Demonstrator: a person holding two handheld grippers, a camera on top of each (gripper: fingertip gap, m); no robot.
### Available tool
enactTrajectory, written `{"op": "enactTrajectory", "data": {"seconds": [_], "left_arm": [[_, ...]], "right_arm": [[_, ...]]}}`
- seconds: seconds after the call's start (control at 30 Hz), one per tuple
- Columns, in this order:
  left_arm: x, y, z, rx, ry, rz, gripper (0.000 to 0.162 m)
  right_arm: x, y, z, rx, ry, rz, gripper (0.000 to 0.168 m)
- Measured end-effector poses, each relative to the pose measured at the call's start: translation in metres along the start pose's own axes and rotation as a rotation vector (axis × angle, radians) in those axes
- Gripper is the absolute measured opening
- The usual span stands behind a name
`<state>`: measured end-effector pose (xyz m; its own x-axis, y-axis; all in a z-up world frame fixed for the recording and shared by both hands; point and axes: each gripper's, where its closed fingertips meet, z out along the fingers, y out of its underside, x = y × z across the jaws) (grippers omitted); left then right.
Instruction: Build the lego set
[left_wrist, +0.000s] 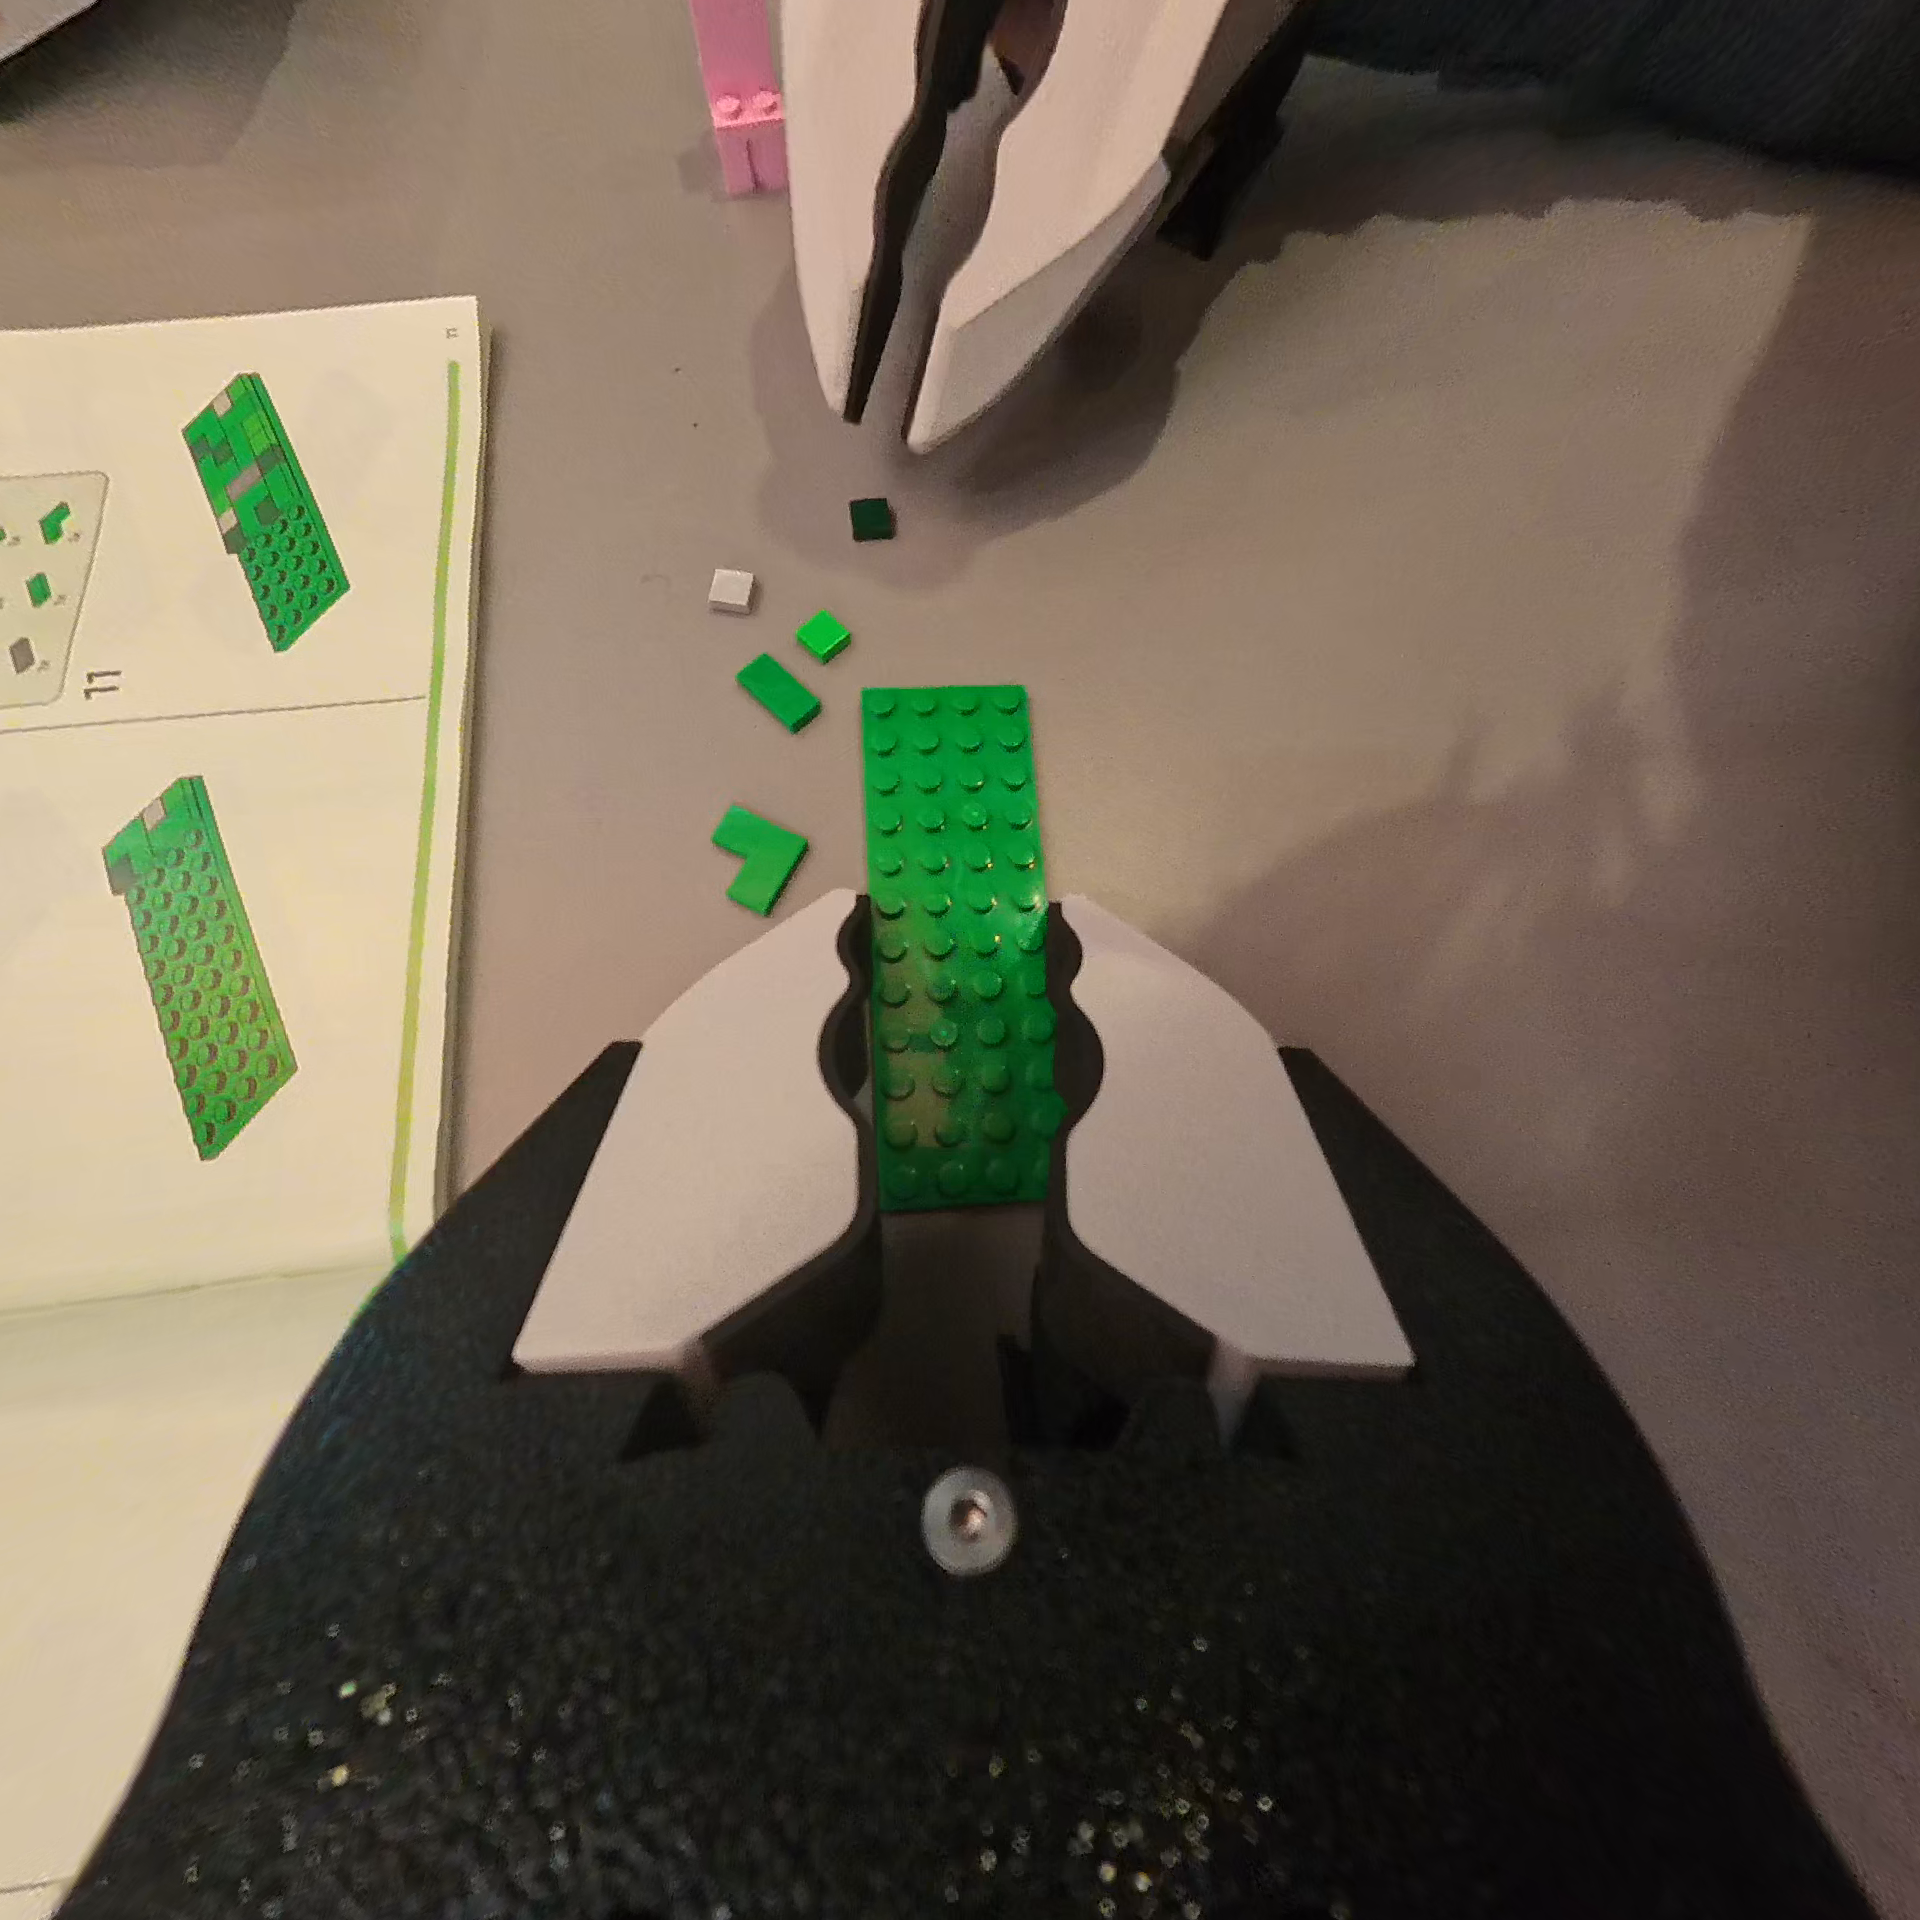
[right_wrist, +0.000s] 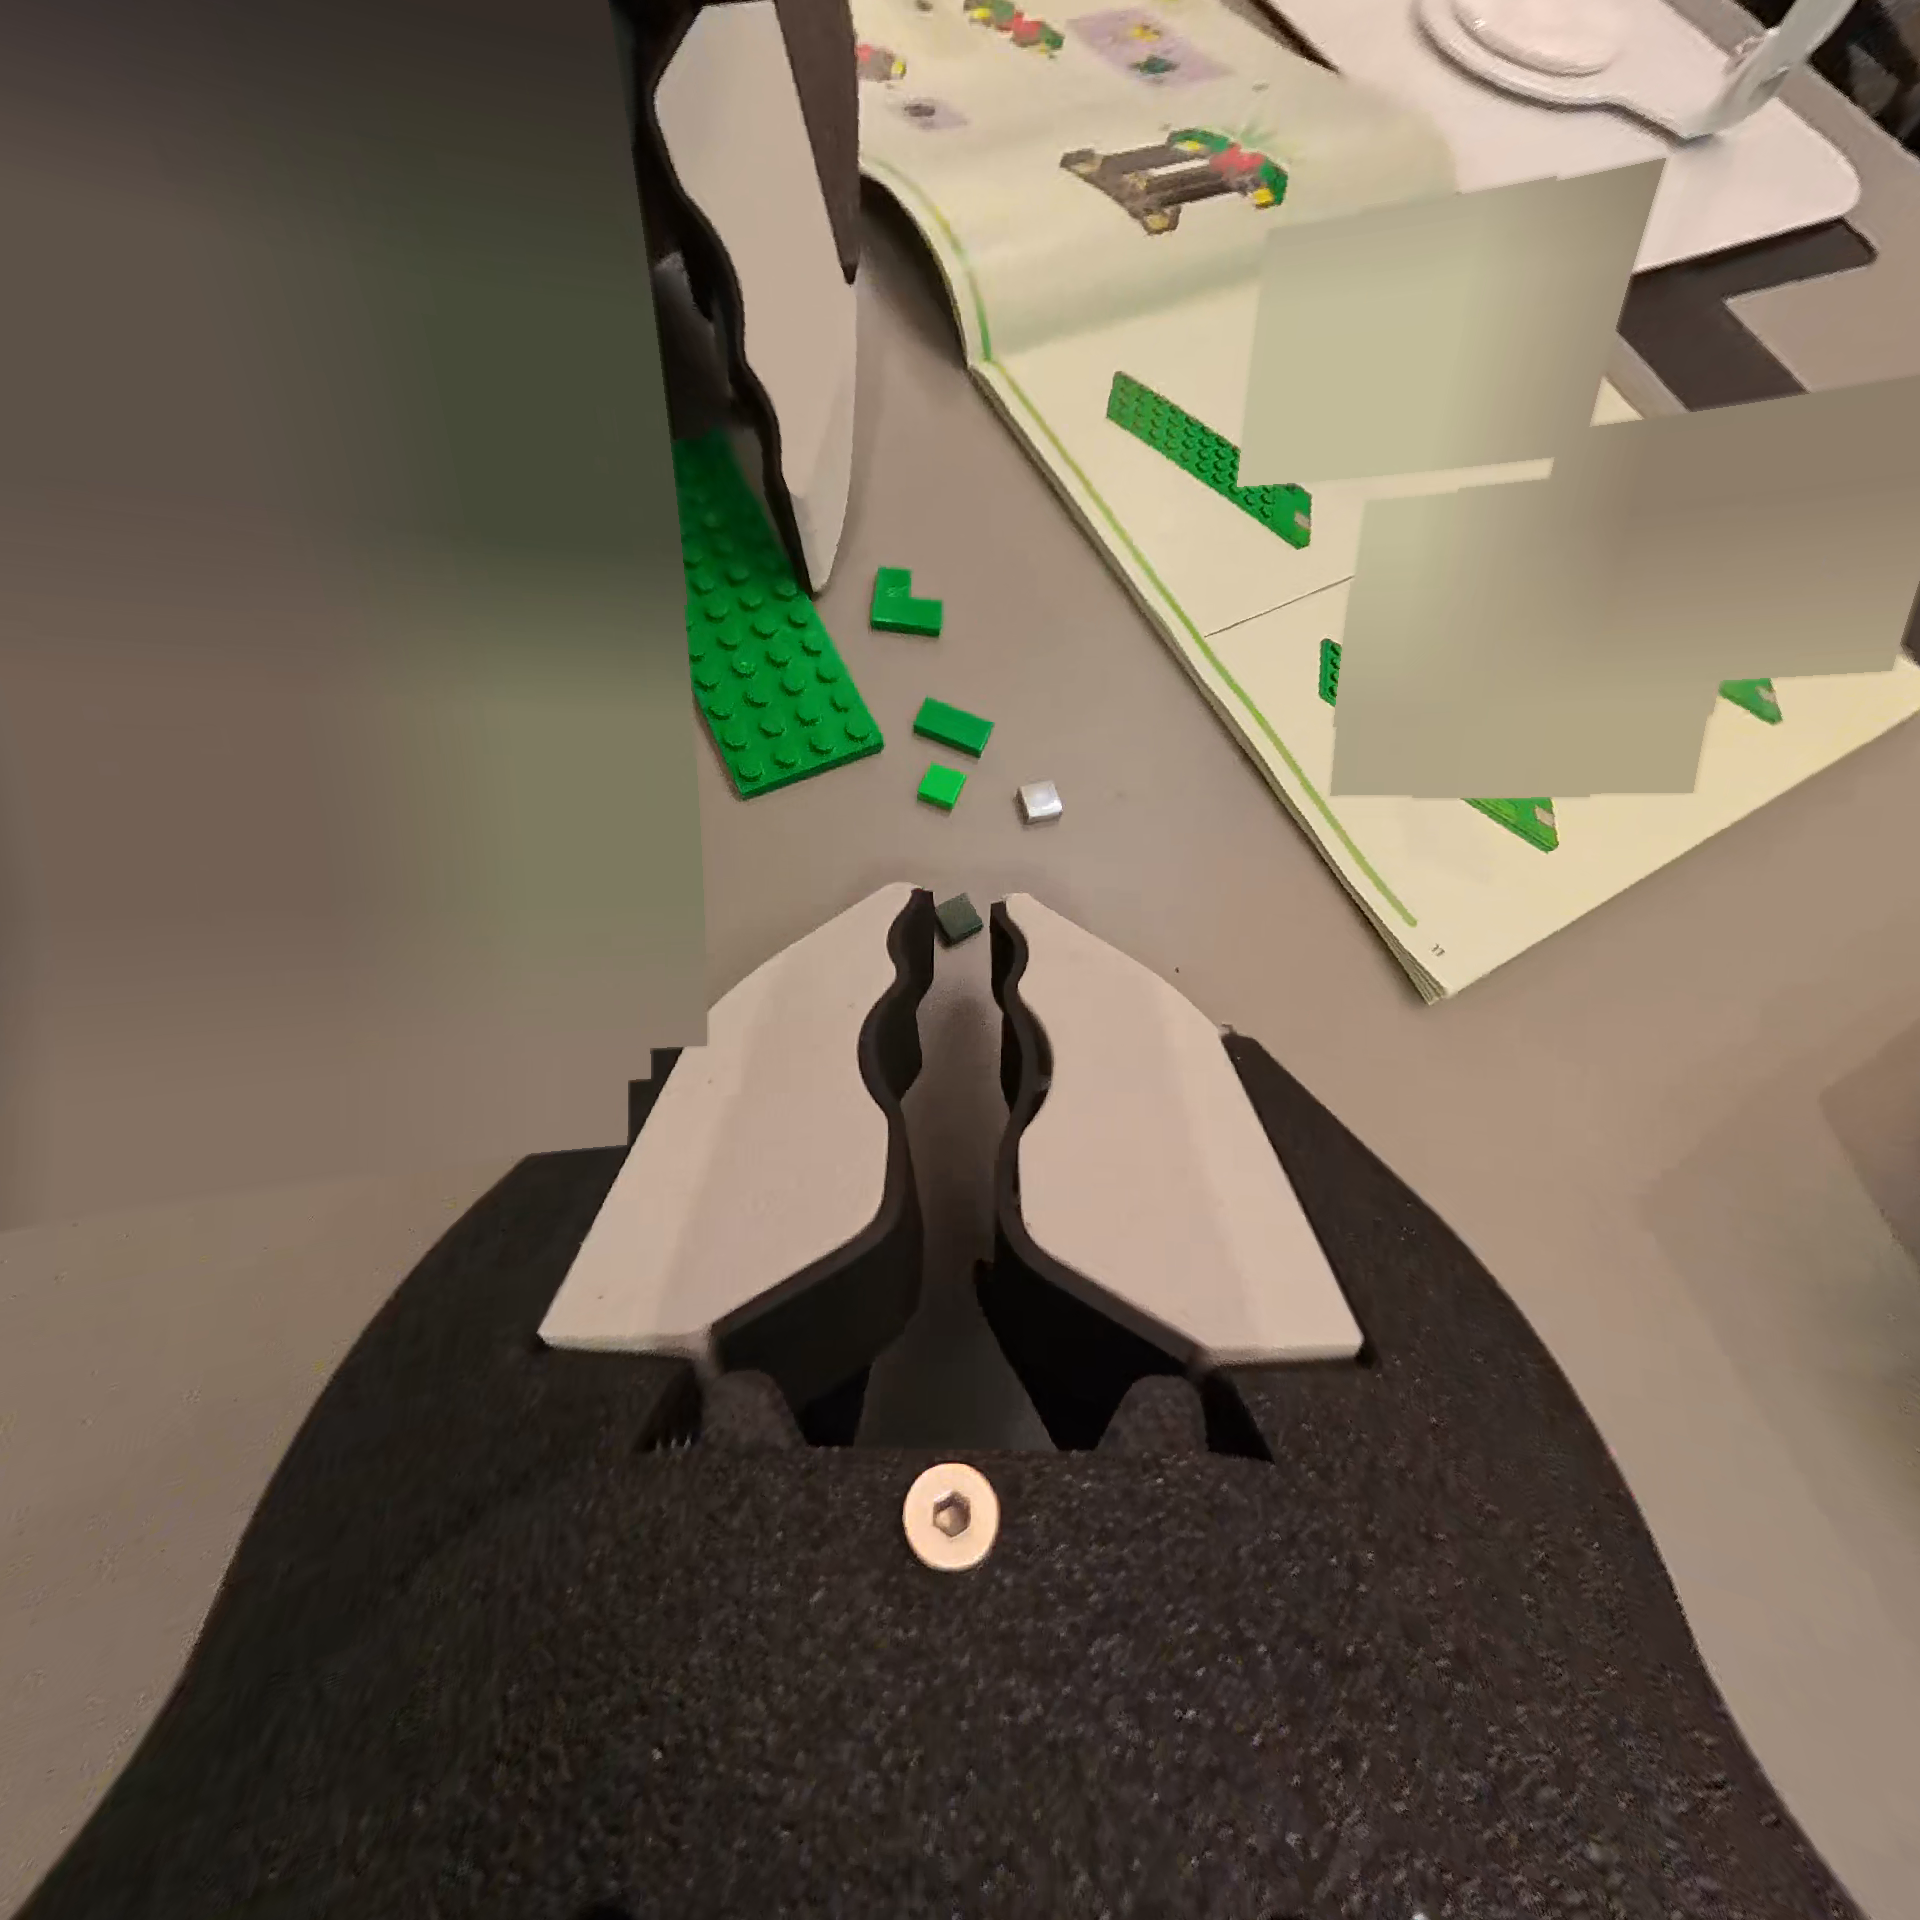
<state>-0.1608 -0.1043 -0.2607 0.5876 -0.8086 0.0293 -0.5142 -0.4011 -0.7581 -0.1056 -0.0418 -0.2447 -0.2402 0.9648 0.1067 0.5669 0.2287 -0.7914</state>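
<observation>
A long green studded plate (left_wrist: 951, 831) lies flat on the grey table. My left gripper (left_wrist: 956, 909) is shut on its near half, one finger on each long edge. The plate (right_wrist: 769, 686) and one left finger (right_wrist: 800, 364) also show in the right wrist view. My right gripper (right_wrist: 958, 902) is slightly open, tips low over the table, with a small dark green tile (right_wrist: 958, 921) lying between the tips, untouched. In the left wrist view the right gripper (left_wrist: 888, 426) hangs just behind that tile (left_wrist: 871, 518).
Loose tiles lie left of the plate: an L-shaped green one (left_wrist: 758, 857), a green 1x2 (left_wrist: 779, 691), a small bright green one (left_wrist: 824, 635), a light grey one (left_wrist: 732, 591). An open instruction booklet (left_wrist: 208, 831) lies left. A pink brick figure (left_wrist: 748, 135) stands behind. Some 9 cm of space lies between my two pairs of fingers.
</observation>
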Motion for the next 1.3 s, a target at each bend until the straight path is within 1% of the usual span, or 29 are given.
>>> {"op": "enactTrajectory", "data": {"seconds": [0.1,0.17,0.23,0.27,0.33,0.47,0.53,0.7,0.97,1.03,1.3], "left_arm": [[0.0,0.0,0.0,0.0,0.013,0.001,0.031],[0.0,0.0,0.0,0.001,0.023,0.001,0.031],[0.0,0.0,0.0,0.0,0.022,0.005,0.031],[0.0,0.0,0.0,0.0,0.017,0.01,0.031],[0.0,0.0,0.0,-0.001,0.012,0.016,0.032],[0.0,0.0,0.0,-0.001,0.012,0.016,0.031],[0.0,0.0,0.0,-0.001,0.013,0.015,0.031],[0.0,0.0,0.0,-0.001,0.012,0.016,0.031],[0.0,0.0,0.0,-0.001,0.013,0.015,0.031],[0.0,0.0,0.0,-0.001,0.014,0.015,0.032],[0.0,0.0,0.0,-0.001,0.011,0.017,0.032]], "right_arm": [[-0.004,-0.008,0.004,0.018,-0.071,-0.031,0.01],[-0.004,-0.008,0.011,-0.033,-0.122,0.001,0.012],[0.004,-0.006,0.019,-0.087,-0.093,0.068,0.012],[0.01,-0.007,0.022,-0.096,-0.042,0.116,0.011],[0.004,-0.016,0.027,-0.048,-0.015,0.18,0.007],[-0.002,-0.008,0.034,-0.131,0.085,0.166,0.009],[-0.003,-0.008,0.035,-0.143,0.111,0.154,0.01],[-0.006,-0.008,0.035,-0.135,0.083,0.202,0.011],[-0.004,-0.007,0.036,-0.16,0.12,0.195,0.01],[-0.004,-0.007,0.036,-0.155,0.117,0.199,0.007],[-0.005,-0.009,0.037,-0.142,0.104,0.191,0.007]]}}
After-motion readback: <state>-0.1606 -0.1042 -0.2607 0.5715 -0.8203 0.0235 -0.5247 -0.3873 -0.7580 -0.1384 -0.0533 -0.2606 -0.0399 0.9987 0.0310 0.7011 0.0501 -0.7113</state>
